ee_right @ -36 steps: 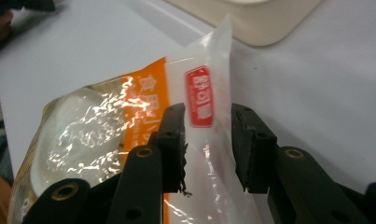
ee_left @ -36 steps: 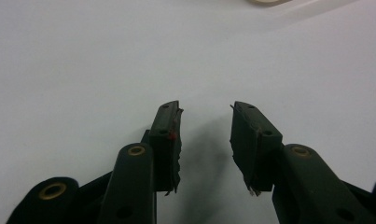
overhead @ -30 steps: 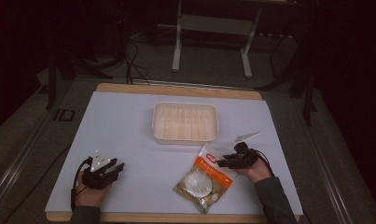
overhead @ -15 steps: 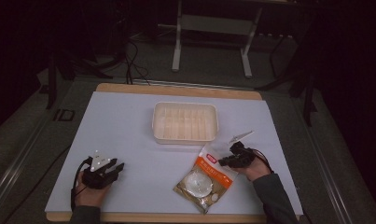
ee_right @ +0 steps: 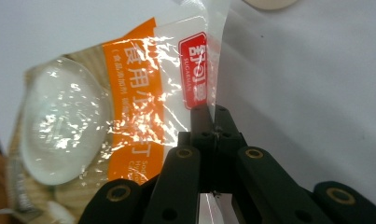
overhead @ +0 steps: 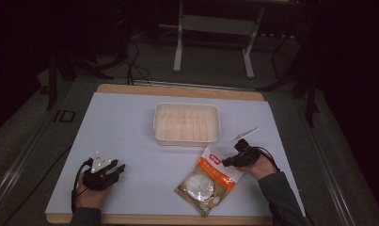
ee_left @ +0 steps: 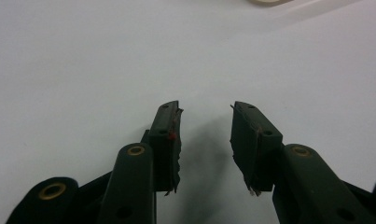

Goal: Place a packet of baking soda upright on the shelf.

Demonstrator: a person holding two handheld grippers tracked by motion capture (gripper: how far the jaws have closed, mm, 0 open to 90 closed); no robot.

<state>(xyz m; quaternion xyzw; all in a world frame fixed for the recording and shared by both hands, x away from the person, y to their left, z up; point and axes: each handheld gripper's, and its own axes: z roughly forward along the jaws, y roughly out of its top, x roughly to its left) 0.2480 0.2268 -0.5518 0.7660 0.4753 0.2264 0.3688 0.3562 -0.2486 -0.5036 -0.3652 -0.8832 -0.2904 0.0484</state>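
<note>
Now right gripper (ee_right: 212, 122) pinches glossy orange-and-clear snack bag (ee_right: 129, 107); left gripper (ee_left: 204, 140) gapes

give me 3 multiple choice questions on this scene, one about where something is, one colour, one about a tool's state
1. Where does the white tray sit relative to the snack bag?
A. farther from the person, toward the table's middle
B. at the near left corner
C. on top of the bag

2. What colour is the wide band on the bag?
A. blue
B. orange
C. green

3. What is the right tool doing?
A. open over bare table
B. shut on the bag's clear edge
C. resting inside the tray

Answers:
1. A: in the high view the tray lies beyond the bag, near the table's centre.
2. B: the right gripper view shows an orange band beside a red logo patch.
3. B: its jaws meet on the clear plastic edge, while the left tool stands open over bare table.
</note>
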